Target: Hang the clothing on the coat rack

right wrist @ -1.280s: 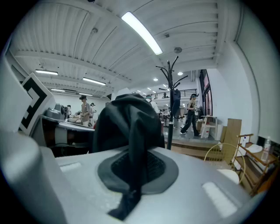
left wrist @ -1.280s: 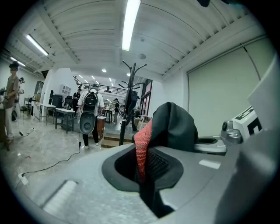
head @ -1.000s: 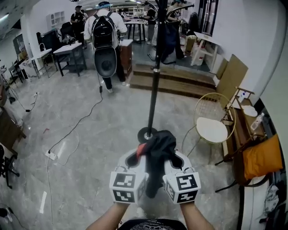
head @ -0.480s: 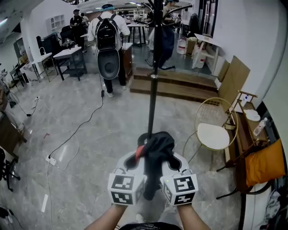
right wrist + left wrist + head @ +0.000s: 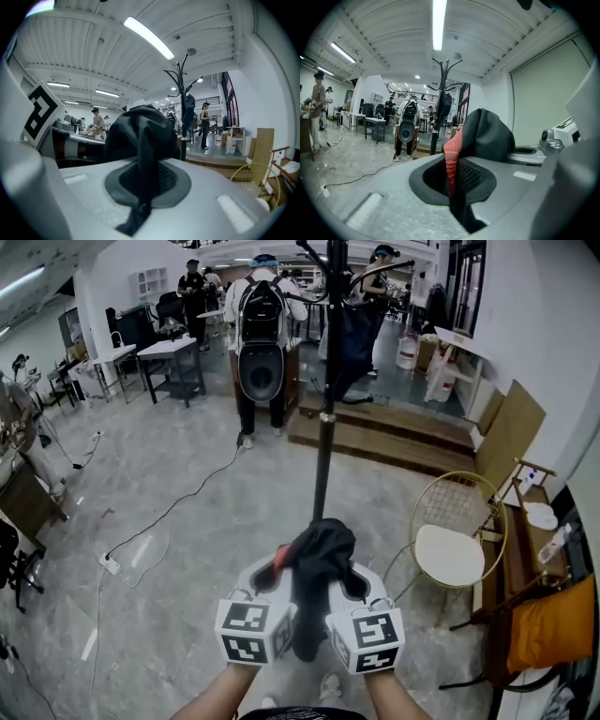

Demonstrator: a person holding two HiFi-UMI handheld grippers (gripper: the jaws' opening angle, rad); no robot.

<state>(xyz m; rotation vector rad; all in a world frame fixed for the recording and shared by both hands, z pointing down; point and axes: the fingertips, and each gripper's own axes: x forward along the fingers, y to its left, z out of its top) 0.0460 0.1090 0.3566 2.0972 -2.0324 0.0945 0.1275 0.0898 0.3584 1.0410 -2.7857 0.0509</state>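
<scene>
A black garment (image 5: 317, 570) with a red inner strip (image 5: 452, 152) is bunched between my two grippers, held side by side low in the head view. My left gripper (image 5: 274, 577) is shut on its left part; my right gripper (image 5: 358, 583) is shut on its right part, and a black tail (image 5: 140, 206) hangs down from the right jaws. Straight ahead stands the black coat rack (image 5: 323, 418), its hooks (image 5: 445, 75) up high, with a dark garment (image 5: 353, 338) hanging on it. The rack's base is hidden behind the held garment.
A gold wire chair with a white seat (image 5: 450, 554) stands to the right of the rack, and a chair with an orange cushion (image 5: 548, 629) at far right. A person with a backpack (image 5: 262, 343) stands behind the rack by wooden steps (image 5: 394, 437). A cable (image 5: 159, 517) runs across the floor.
The view has moved forward and tipped up: the rack, the person with the backpack and the chairs now stand lower and nearer. Both grippers keep their hold on the black garment.
</scene>
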